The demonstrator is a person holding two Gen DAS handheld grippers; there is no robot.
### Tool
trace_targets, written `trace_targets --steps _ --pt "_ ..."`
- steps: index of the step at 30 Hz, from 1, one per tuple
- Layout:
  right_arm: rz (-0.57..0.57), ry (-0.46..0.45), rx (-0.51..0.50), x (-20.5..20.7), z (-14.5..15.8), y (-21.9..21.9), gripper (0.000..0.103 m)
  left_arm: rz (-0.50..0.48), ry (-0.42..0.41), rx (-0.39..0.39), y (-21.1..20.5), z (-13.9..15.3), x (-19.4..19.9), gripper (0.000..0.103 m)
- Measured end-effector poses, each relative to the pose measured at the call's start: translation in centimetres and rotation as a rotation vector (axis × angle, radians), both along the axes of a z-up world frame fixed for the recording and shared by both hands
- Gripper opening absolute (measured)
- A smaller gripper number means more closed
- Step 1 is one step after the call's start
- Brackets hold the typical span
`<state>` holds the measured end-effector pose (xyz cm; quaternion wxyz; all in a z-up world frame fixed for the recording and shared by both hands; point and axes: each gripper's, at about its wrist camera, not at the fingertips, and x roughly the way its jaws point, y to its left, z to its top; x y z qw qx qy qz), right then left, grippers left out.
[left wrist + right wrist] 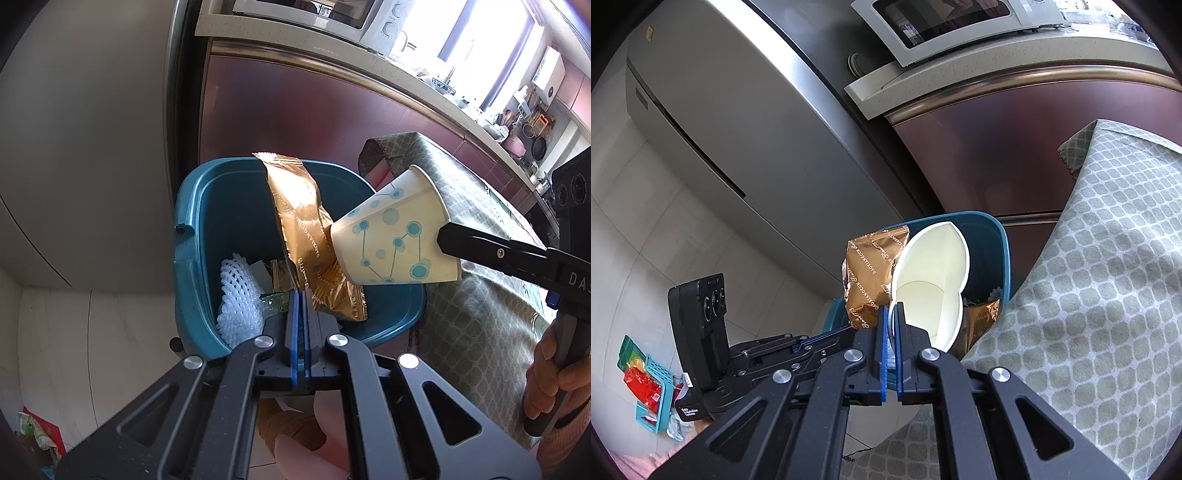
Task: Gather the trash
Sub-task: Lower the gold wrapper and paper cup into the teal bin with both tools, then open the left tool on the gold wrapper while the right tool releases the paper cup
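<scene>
Left wrist view: left gripper [300, 295] clamped on gold wrapper [303, 229], right gripper [894, 314] pinching paper cup [931, 280] rim, both hanging over teal bin [195, 206] beside the cloth-covered worktop [1089, 295]. Drop step; next, open both over the bin mouth.

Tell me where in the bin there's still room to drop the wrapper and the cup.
The teal bin is open along its far wall, bare from the back rim down. The near-left corner is crowded with white foam netting, a green scrap and another gold packet. Above the opening, the gold wrapper in the left gripper and the paper cup in the right gripper overlap.
</scene>
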<state>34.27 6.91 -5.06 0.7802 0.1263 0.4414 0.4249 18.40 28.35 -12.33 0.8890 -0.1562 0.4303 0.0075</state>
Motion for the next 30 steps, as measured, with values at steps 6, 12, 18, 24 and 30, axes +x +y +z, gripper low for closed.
trace_targets --steps 6,12,18,24,30 --pt "0.001 0.011 -0.015 0.6 -0.3 0.8 0.005 0.006 0.015 0.003 -0.1 -0.7 0.6 0.003" --pt "-0.006 0.017 -0.021 0.8 -0.6 1.0 0.005 0.006 0.024 0.007 -0.4 -1.2 1.3 0.004" --pt "-0.005 0.013 -0.020 0.6 -0.6 0.8 0.006 0.005 0.017 0.005 -0.7 -1.3 1.2 0.006" --pt "-0.002 -0.005 -0.019 -0.3 -0.5 0.3 0.024 0.010 -0.027 0.031 -1.4 -0.2 -0.1 0.030" --pt "-0.012 -0.078 -0.030 -2.4 0.6 -1.0 0.048 0.029 -0.098 0.074 -1.8 1.9 -2.5 0.053"
